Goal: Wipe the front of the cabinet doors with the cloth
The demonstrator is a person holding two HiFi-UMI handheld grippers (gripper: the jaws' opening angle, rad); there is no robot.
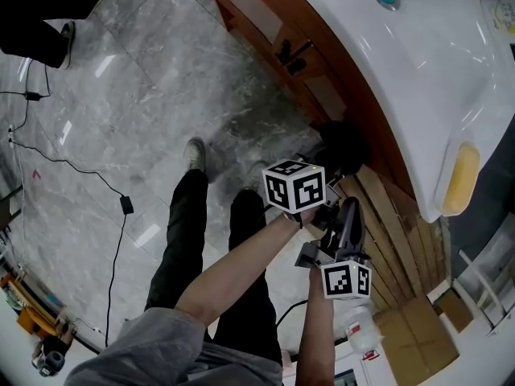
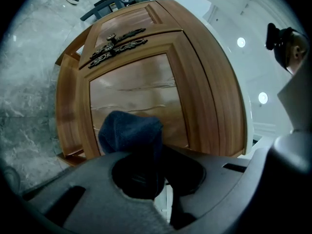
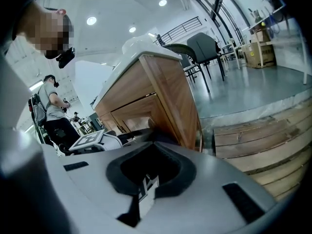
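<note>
Dark blue cloth [image 2: 130, 133] sits clamped in our left tool [image 2: 140, 172], against the brown wooden cabinet door panel [image 2: 134, 87]; our right tool [image 3: 148, 172] is closed, empty.

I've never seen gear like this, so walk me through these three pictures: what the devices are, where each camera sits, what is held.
No robot here: a person holds a pair of tongs in each hand; the marker cubes belong to them. The head view looks down from the person's head onto the grey stone floor and a wooden cabinet under a white top. The other two cameras ride on the tongs. The left tongs are shut on a dark blue cloth, in front of a cabinet door with dark metal handles. The right tongs are shut and hold nothing, pointing past the cabinet's end.
</note>
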